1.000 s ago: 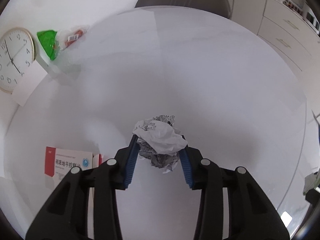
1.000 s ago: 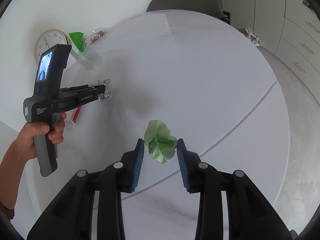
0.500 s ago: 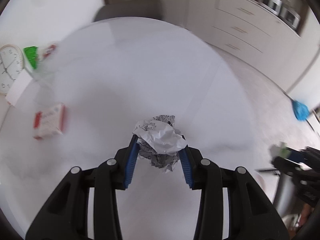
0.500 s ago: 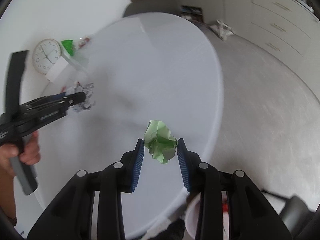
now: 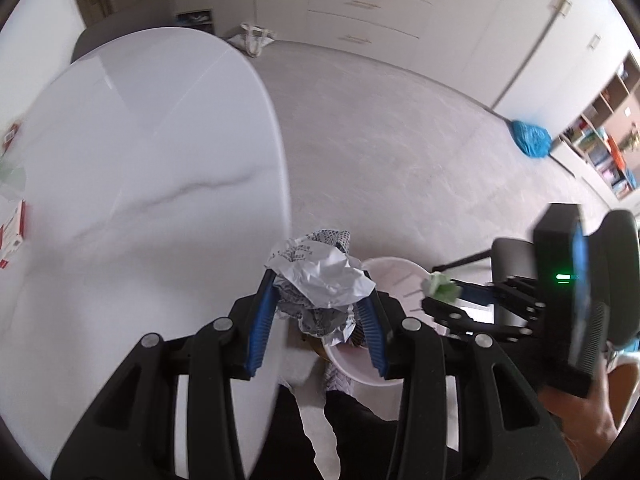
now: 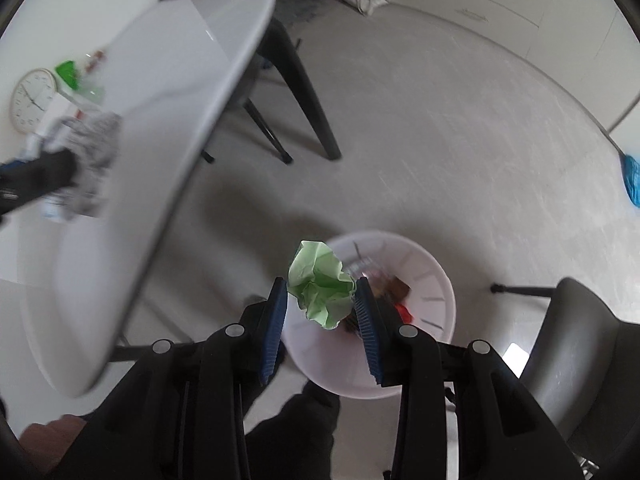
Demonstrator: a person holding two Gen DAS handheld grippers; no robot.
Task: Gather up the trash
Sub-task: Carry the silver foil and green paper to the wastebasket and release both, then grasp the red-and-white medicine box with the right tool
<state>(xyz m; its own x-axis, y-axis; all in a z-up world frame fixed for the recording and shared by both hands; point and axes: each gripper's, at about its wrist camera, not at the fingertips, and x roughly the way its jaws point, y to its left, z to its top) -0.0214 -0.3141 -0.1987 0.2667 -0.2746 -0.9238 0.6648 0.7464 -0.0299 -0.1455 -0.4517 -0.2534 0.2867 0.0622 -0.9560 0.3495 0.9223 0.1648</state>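
Note:
My left gripper [image 5: 320, 300] is shut on a crumpled white printed paper ball [image 5: 320, 280] and holds it at the table's edge, beside the white trash bin [image 5: 394, 274] on the floor. My right gripper [image 6: 322, 300] is shut on a crumpled green paper ball [image 6: 320, 290] and holds it above the bin [image 6: 436, 308], which has some trash inside. The right gripper with the green ball [image 5: 440, 286] also shows in the left wrist view. The left gripper with its paper ball [image 6: 90, 160] shows blurred in the right wrist view.
The round white table [image 5: 140, 140] lies to the left, with a red and white box [image 5: 12, 232] near its left rim. A clock [image 6: 32, 100] and green packaging [image 6: 68, 72] are at the far side. A dark chair [image 6: 580, 360] stands right of the bin. A blue broom [image 5: 530, 138] lies on the floor.
Both grippers have swung right from over the table to the bin on the floor, each still holding its paper ball.

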